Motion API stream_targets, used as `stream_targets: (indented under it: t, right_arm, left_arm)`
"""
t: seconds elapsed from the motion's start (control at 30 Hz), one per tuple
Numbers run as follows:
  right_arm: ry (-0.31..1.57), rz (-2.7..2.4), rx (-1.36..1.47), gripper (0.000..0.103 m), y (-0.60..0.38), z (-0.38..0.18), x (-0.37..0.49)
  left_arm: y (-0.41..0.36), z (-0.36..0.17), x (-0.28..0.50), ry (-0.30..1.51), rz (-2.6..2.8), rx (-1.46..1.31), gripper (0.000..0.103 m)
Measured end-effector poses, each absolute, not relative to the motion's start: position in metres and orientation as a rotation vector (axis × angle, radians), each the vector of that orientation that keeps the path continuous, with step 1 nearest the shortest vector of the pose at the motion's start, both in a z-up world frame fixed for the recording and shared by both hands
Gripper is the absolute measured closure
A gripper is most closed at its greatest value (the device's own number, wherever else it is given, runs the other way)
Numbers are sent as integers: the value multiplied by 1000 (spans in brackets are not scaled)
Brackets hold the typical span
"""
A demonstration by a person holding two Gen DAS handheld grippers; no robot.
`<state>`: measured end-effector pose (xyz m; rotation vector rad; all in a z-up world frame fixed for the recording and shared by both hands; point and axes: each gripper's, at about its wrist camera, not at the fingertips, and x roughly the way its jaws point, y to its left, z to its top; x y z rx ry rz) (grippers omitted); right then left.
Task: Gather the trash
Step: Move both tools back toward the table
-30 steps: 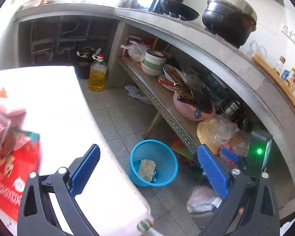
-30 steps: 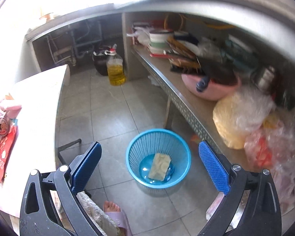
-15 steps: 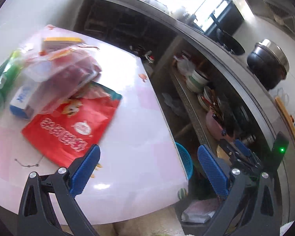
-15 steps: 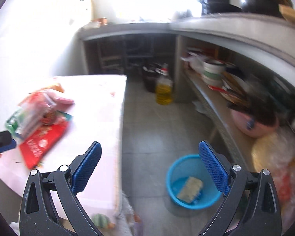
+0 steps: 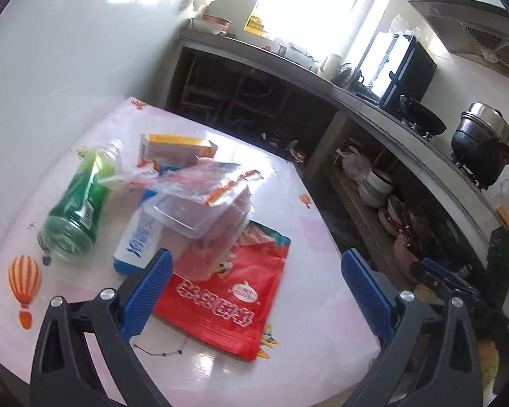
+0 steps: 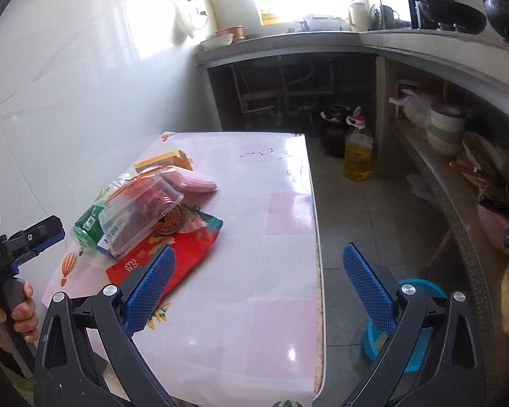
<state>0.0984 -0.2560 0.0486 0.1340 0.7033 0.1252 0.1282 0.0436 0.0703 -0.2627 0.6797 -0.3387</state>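
Trash lies heaped on the pink table (image 5: 308, 271) (image 6: 271, 237): a red snack bag (image 5: 227, 291) (image 6: 173, 254), a clear plastic box (image 5: 203, 210) (image 6: 139, 213), a green bottle (image 5: 81, 203) (image 6: 88, 224) on its side, a blue-white carton (image 5: 135, 240) and a yellow box (image 5: 176, 146) (image 6: 163, 161). My left gripper (image 5: 258, 291) hovers open just above the red bag's near end, empty. My right gripper (image 6: 258, 291) is open and empty over the table's near right part. The blue basket (image 6: 420, 325) stands on the floor, mostly hidden behind the right finger.
A hand (image 6: 20, 308) holds the left gripper's handle at the left edge. An oil bottle (image 6: 356, 149) and dark jar stand on the floor by the counter. A metal shelf (image 6: 458, 210) with bowls runs along the right. Pots sit on the counter (image 5: 407, 135).
Both grippers swung up and left from the floor basket toward the table. The trash pile now sits directly ahead of the left gripper. Both stayed open and empty.
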Motion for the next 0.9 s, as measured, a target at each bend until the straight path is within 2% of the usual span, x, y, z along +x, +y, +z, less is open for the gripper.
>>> stream_targets:
  t: [0.17,0.33,0.5,0.63,0.8,0.9]
  right_arm:
    - [728,138,138,8,-250,47,106]
    - [751,155,147,8,-246,47,118]
    - [778,210,204,10,-241,48,141]
    - [796,262,271,11,-235,47,163]
    - [864,336,385,18,-231,38,199]
    - [934,413,544,22,-235,32,229]
  left_arm:
    - [52,77,143,612,-256,-127,6]
    - [83,76,173,622,-190,-184,6]
    - [106,81,191,618,-185,-218,16]
    - [79,88,191,590,-292,-91,17]
    - [18,78,200,566,-280,233,17]
    - [-3,62,214,572,-258,366,24]
